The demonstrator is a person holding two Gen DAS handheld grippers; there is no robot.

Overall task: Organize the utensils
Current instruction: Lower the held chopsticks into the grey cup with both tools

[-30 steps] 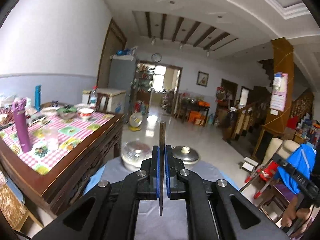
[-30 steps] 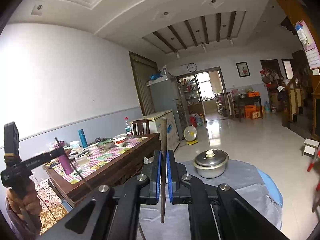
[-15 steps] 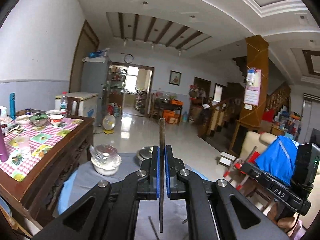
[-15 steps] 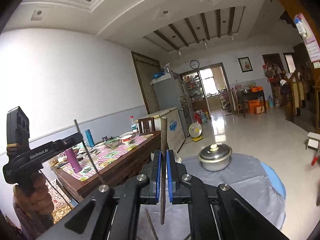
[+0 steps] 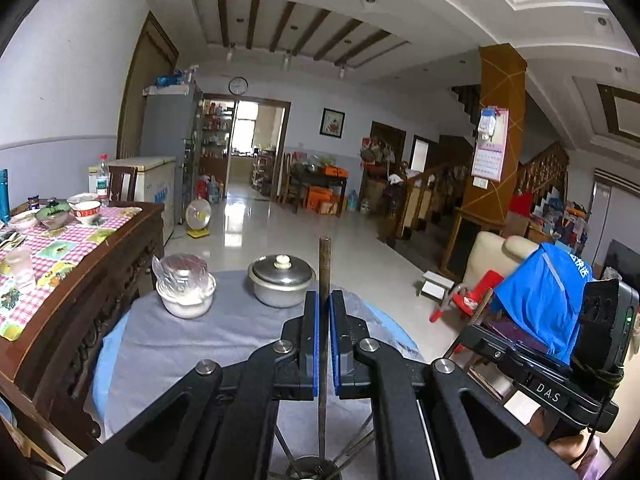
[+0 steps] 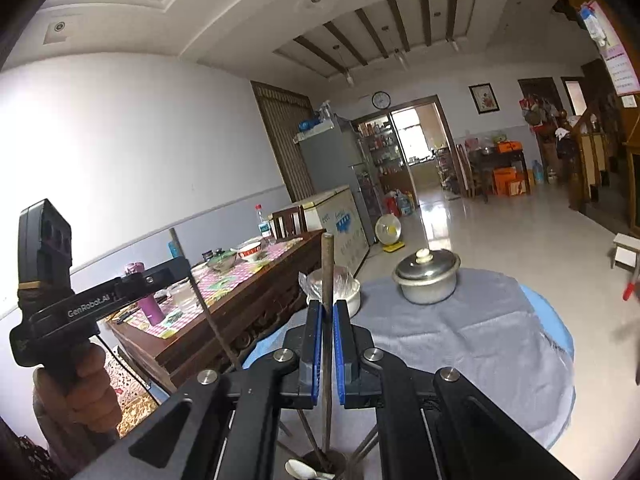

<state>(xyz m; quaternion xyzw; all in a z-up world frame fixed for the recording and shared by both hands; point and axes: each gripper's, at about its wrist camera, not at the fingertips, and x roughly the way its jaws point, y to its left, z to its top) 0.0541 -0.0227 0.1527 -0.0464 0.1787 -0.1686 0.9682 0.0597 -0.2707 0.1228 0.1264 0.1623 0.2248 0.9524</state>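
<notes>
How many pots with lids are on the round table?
1. The metal pot sits at the far side of the grey cloth, right of the white bowl. The table's near part is hidden.

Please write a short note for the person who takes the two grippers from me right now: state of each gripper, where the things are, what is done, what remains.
Left gripper: shut on a thin dark chopstick, held upright.
Right gripper: shut on a second dark chopstick, also upright.
Below both, at the near edge of the grey-clothed round table, stands a dark utensil cup that already holds several sticks and a white spoon.
A lidded metal pot and a white wrapped bowl stand at the far side of the table.
Done: both chopsticks picked up.
Left: lower each into the cup, then release.
</notes>
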